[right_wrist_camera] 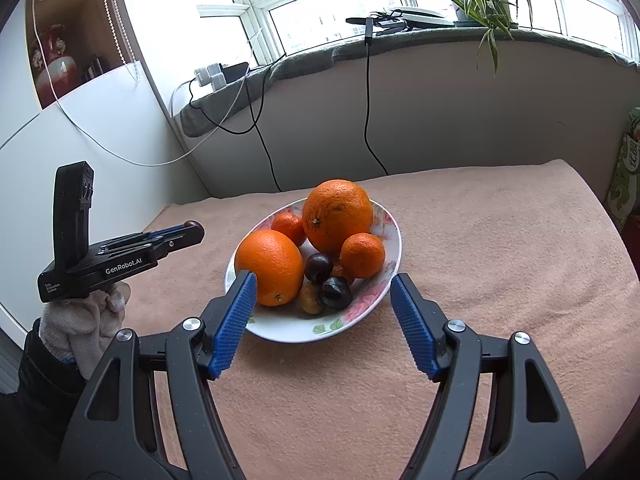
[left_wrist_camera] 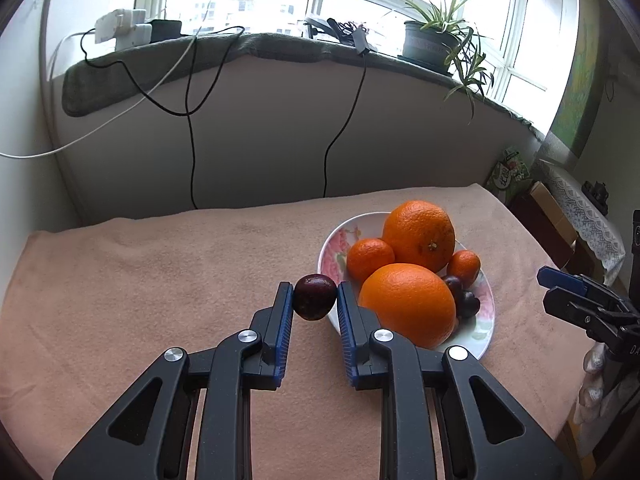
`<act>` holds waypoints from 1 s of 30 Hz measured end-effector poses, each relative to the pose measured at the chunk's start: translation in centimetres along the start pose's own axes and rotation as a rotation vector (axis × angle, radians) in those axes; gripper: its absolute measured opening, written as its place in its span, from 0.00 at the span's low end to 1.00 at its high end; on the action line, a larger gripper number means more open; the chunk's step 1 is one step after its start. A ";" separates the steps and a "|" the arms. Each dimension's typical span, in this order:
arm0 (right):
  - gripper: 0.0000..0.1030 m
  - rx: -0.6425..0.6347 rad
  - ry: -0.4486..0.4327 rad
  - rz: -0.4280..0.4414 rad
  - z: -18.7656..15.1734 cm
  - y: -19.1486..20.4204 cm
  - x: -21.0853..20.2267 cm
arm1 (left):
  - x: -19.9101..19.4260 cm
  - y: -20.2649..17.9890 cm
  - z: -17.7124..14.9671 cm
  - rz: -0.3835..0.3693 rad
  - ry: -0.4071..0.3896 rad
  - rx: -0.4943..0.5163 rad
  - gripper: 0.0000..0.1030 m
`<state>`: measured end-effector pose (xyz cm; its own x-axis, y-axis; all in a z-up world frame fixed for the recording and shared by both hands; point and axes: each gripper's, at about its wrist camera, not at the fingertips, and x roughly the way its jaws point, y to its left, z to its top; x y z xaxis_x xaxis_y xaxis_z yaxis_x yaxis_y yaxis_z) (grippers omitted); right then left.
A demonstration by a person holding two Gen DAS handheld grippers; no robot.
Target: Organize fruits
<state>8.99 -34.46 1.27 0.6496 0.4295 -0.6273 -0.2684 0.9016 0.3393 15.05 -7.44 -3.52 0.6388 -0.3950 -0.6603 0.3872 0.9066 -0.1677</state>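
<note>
The left gripper (left_wrist_camera: 315, 294) has its blue-padded fingers (left_wrist_camera: 285, 316) closed against a small dark fruit (left_wrist_camera: 315, 297), held level and pointing forward. The gloved left hand (right_wrist_camera: 86, 316) grips its handle from below. The right gripper (right_wrist_camera: 323, 280) hangs with its jaws spread wide, nothing between them, angled slightly downward, well apart from the left one.

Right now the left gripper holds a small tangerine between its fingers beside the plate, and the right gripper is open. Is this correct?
Not quite. The left gripper holds a dark plum, not a tangerine, as the left wrist view shows. It is beside the plate, and the right gripper is open.
</note>
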 end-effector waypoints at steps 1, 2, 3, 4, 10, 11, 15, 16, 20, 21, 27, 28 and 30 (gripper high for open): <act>0.70 0.002 0.000 -0.001 0.0 -0.1 -0.1 | 0.3 -0.2 0.2 -0.005 0.001 0.001 0.20; 0.70 0.004 0.000 -0.002 0.0 -0.2 -0.1 | 0.6 -0.5 0.4 -0.010 0.003 0.004 0.20; 0.70 0.006 0.000 -0.002 -0.1 -0.3 -0.2 | 0.9 -0.7 0.6 -0.013 0.005 0.007 0.20; 0.70 0.006 0.000 -0.003 0.0 -0.3 -0.2 | 1.1 -1.0 0.7 -0.015 0.006 0.010 0.20; 0.70 0.008 -0.002 -0.003 -0.2 -0.5 -0.4 | 2.2 -1.8 1.4 -0.020 0.011 0.022 0.20; 0.70 0.010 -0.002 -0.004 -0.2 -0.5 -0.4 | 2.3 -1.9 1.5 -0.022 0.013 0.022 0.20; 0.70 0.014 -0.002 -0.004 -0.2 -0.7 -0.5 | 3.0 -2.2 1.8 -0.023 0.020 0.026 0.20; 0.70 0.014 -0.002 -0.004 -0.2 -0.8 -0.5 | 3.1 -2.3 1.9 -0.024 0.022 0.028 0.20; 0.70 0.018 -0.002 -0.008 -0.3 -1.0 -0.5 | 3.5 -2.5 2.0 -0.026 0.027 0.029 0.20; 0.70 0.019 -0.002 -0.008 -0.3 -1.0 -0.5 | 3.5 -2.6 2.1 -0.028 0.028 0.029 0.20; 0.70 0.021 -0.002 -0.008 -0.3 -1.1 -0.5 | 3.6 -2.9 2.2 -0.035 0.028 0.038 0.28; 0.70 0.020 -0.002 -0.009 -0.3 -1.0 -0.6 | 3.5 -3.0 2.3 -0.035 0.027 0.040 0.28; 0.70 0.018 -0.003 -0.009 -0.3 -1.1 -0.6 | 3.3 -3.1 2.3 -0.035 0.023 0.040 0.28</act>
<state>8.71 -35.67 1.08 0.6543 0.4211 -0.6282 -0.2493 0.9043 0.3465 17.53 -11.87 -3.51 0.6092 -0.4227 -0.6710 0.4357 0.8854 -0.1622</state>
